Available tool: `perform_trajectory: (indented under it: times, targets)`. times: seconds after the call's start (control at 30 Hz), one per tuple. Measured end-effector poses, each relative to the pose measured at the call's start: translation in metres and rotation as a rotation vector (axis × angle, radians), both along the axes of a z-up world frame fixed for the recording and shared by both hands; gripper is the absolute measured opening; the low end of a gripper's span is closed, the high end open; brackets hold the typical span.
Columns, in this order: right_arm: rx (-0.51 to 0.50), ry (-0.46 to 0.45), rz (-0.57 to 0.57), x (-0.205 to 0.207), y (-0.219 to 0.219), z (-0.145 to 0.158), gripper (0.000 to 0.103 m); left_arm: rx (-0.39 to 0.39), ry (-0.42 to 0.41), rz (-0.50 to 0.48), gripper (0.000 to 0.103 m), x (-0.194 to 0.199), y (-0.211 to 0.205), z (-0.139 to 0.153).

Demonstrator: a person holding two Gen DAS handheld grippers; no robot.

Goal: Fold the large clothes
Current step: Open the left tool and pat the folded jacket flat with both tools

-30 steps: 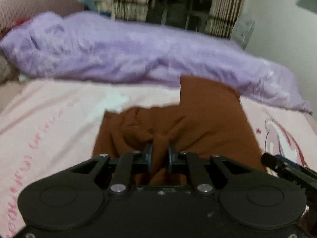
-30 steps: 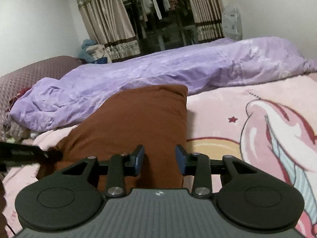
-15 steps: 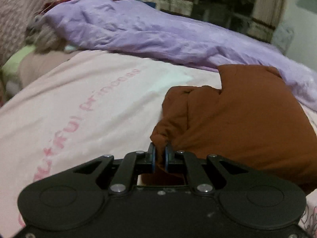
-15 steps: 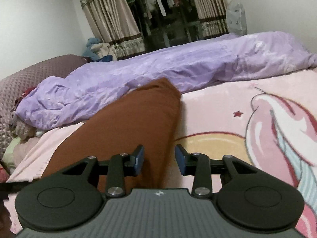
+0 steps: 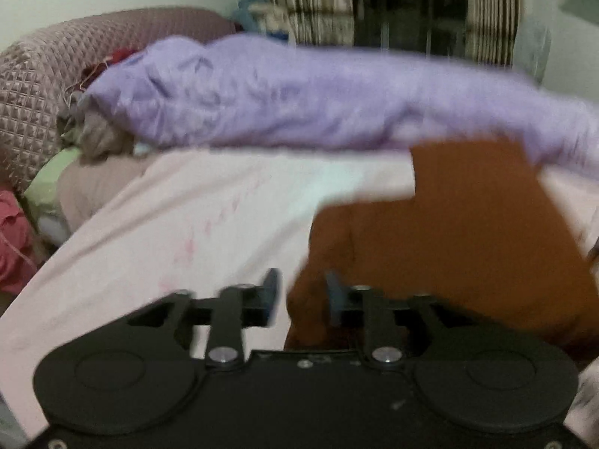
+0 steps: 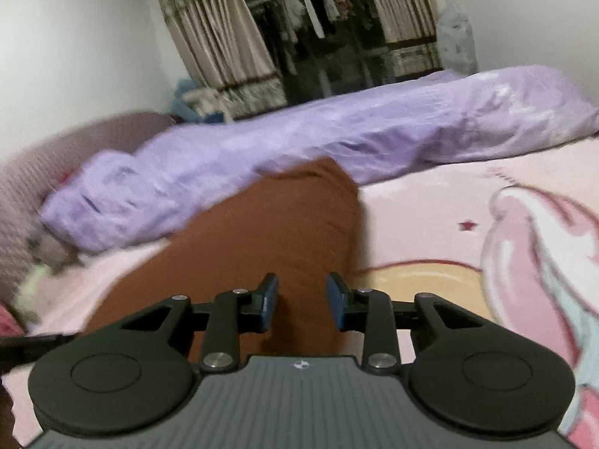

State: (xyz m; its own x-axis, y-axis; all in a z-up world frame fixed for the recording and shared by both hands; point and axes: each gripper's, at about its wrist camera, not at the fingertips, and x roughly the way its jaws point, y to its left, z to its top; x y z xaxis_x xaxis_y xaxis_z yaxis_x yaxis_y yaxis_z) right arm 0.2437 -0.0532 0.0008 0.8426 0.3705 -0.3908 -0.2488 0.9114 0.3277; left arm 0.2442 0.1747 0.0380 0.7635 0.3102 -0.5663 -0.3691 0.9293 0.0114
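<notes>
A brown garment [image 5: 468, 243] lies partly folded on the pink blanket [image 5: 168, 224], its far end against the purple duvet. My left gripper [image 5: 301, 295] is at its near left edge with jaws opening. A bunched brown fold sits between the fingers, and the left pad stands clear of it. In the right wrist view the same brown garment [image 6: 269, 232] runs away from my right gripper [image 6: 302, 299], which hovers over its near end. These jaws are closing slowly, with cloth seen through the gap and not pinched.
A rumpled purple duvet [image 6: 374, 131] stretches across the far side of the bed. The blanket's unicorn print [image 6: 524, 243] is to the right. A quilted headboard [image 5: 37, 75] and piled clothes [image 5: 93, 131] are on the left. Curtains and a clothes rail [image 6: 318, 30] stand behind.
My left gripper, shut on the garment's bunched edge in both earlier frames, has sprung open and released it while swinging sideways. My right gripper's jaws have narrowed a little.
</notes>
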Motion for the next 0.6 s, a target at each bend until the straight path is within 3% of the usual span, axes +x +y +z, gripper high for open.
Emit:
perform_trajectory:
  times: [0.07,0.2,0.3,0.37,0.47,0.53,0.6]
  targets:
    - [0.033,-0.006,0.057,0.006,0.007,0.004,0.038,-0.049,-0.086,0.002,0.093,0.008,0.006,0.024]
    - [-0.012,-0.079,0.045,0.041,0.033,0.041,0.038,-0.061,-0.179,-0.063,0.095,0.053,0.003,0.064]
    - [-0.086,-0.066,-0.037,0.084,0.050,0.063,0.038,-0.051,-0.216,-0.102,0.103,0.096,0.001,0.068]
    - [-0.117,-0.029,-0.071,0.110,0.059,0.054,0.038,-0.051,-0.158,-0.129,0.103,0.118,-0.001,0.053]
    - [-0.101,0.041,-0.034,0.129,0.069,0.018,0.038,-0.085,-0.079,-0.162,0.102,0.140,0.005,0.012]
    - [-0.132,0.104,-0.034,0.140,0.078,-0.008,0.037,-0.069,-0.024,-0.173,0.102,0.152,0.004,-0.018]
    - [-0.177,0.100,-0.063,0.138,0.084,-0.029,0.036,-0.031,0.029,-0.155,0.103,0.154,0.008,-0.051]
